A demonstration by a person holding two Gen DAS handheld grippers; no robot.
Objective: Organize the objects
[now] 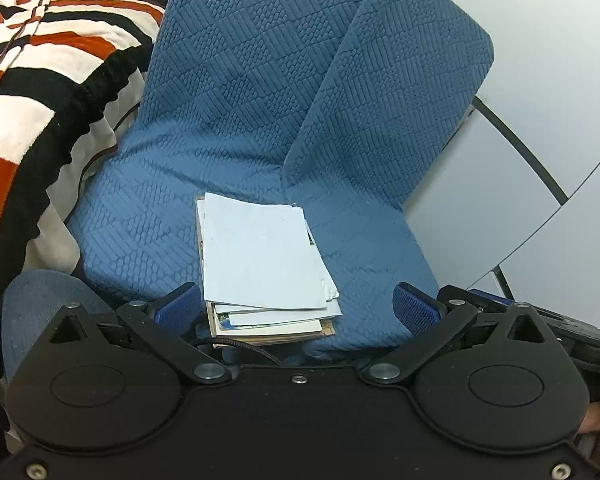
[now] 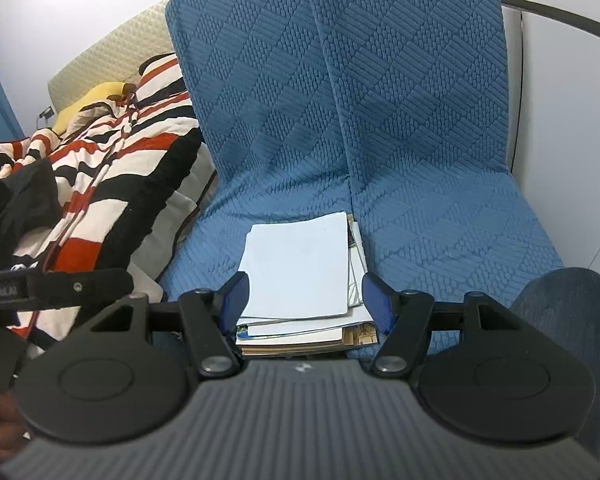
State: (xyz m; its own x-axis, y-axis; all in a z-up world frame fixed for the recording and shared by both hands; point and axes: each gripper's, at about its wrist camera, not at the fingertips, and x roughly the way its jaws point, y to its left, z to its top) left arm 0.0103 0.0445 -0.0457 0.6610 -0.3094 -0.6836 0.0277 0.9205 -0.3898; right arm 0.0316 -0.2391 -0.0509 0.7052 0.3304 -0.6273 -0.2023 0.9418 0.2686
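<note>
My left gripper (image 1: 298, 300) has its jaws spread wide, with the stack of papers (image 1: 264, 264) lying between them on the blue chair seat (image 1: 148, 224), nearer the left finger. My right gripper (image 2: 304, 300) is also spread, its fingers just flanking the stack's near end (image 2: 300, 272). I can't tell whether either pad touches. The stack's bottom layers are hidden behind the gripper bodies. Further left lies a striped blanket (image 2: 112, 168).

Matt paper stack (image 1: 260, 256), textured cloth seat (image 1: 240, 80)
</note>
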